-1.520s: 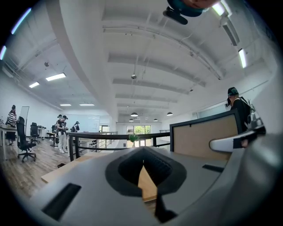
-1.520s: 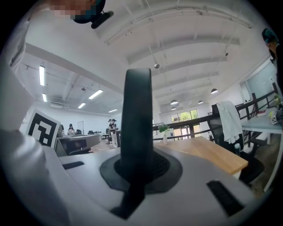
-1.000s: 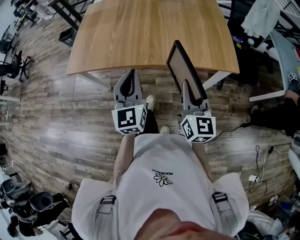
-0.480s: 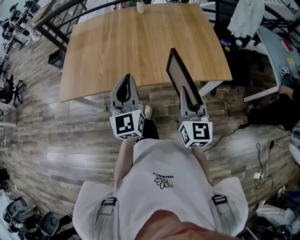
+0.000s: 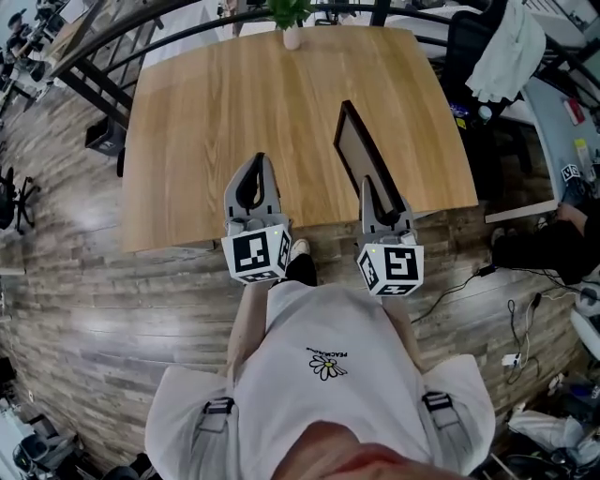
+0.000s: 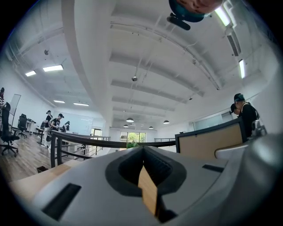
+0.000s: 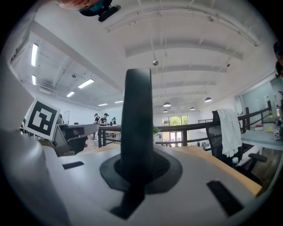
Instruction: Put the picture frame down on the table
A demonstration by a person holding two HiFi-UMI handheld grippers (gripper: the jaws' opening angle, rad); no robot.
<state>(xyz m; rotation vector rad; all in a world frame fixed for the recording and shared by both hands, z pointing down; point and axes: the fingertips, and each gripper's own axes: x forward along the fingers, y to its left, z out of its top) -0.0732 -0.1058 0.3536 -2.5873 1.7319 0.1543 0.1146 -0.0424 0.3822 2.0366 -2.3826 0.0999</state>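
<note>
head view: the person stands at the near edge of a long wooden worktop, both tools held out level over it. the right tongs are clamped on the near end of the picture frame, which stands on edge, dark and thin, and reaches out over the worktop. whether its lower edge touches the wood, i cannot tell. the left tongs are together at the tips with nothing in them, beside the frame but apart from it. a small potted plant sits at the far end, well clear.

left gripper view: the tongs meet, and only a thin sliver of wood colour shows through the slot below them, which i take for the worktop beneath. no object is gripped.

right gripper view: the frame rises as a dark upright bar straight out of the closed tongs, pinched across its thickness.

risks, as i judge them: the grip is on one end only, so the long frame could swing or droop in the pads while it is lowered. let go while it stands on edge, it would likely tip and slap down flat. set too close to the near edge, it could slide off onto the floor. the free left tongs could steady it.
</note>
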